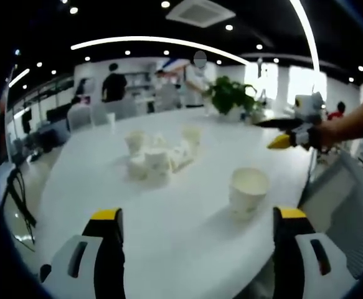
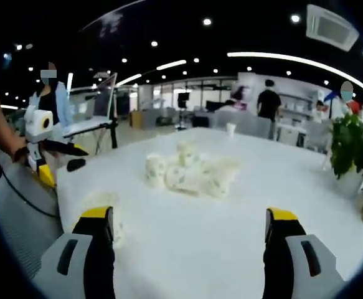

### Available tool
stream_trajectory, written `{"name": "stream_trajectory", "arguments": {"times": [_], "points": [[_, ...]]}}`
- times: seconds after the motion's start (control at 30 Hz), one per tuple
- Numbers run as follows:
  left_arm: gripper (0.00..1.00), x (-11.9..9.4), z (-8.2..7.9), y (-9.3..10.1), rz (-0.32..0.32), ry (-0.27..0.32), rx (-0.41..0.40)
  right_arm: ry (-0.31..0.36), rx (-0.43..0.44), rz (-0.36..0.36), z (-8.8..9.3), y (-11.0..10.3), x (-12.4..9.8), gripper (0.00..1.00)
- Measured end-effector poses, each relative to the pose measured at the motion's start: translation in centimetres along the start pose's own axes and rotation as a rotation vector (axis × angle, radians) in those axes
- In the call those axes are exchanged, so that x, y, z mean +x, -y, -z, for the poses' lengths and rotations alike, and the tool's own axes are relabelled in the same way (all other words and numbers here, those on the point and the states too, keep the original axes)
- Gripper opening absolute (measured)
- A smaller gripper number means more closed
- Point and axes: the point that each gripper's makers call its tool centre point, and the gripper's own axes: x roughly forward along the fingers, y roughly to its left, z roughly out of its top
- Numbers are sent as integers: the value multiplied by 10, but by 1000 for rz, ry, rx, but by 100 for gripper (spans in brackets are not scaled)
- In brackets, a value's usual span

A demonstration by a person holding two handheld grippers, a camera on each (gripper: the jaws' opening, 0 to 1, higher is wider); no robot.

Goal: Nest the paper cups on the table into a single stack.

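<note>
In the left gripper view my left tongs gape wide and empty above the white surface. A cluster of paper cups sits at eleven o'clock, some tipped over, unstacked. One upright cup stands apart at one o'clock, probably my easiest first pick. In the right gripper view my right tongs hang equally wide, holding nothing, aimed at the heap.

White paper cups in a loose cluster mid-table, some upright, some tipped on their sides (exact count unclear through blur). One separate wide white paper cup stands upright, mouth up, nearer and to the right of the cluster, well apart. No stack formed.
</note>
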Motion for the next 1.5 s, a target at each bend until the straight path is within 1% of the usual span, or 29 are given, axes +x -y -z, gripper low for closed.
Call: {"name": "stream_trajectory", "arguments": {"times": [0.2,0.47,0.63,0.87,1.07,1.23,1.5], "points": [[98,0,0,-1,-5,1,2,-10,-9,-7,1,10,16,100],[98,1,0,-1,-7,-1,9,-6,-5,-2,-5,26,37,100],[98,1,0,-2,-4,-2,17,-7,-8,-10,-7,30,51,100],[98,3,0,-7,-5,-7,15,-6,-12,-21,-10,32,64,99],[98,3,0,-5,3,-8,13,6,-4,-18,-16,37,76,99],[98,4,1,-5,6,-11,13,12,-1,-20,-21,40,91,99],[98,4,2,-4,7,-13,13,7,-16,-25,-24,44,105,97]]}}
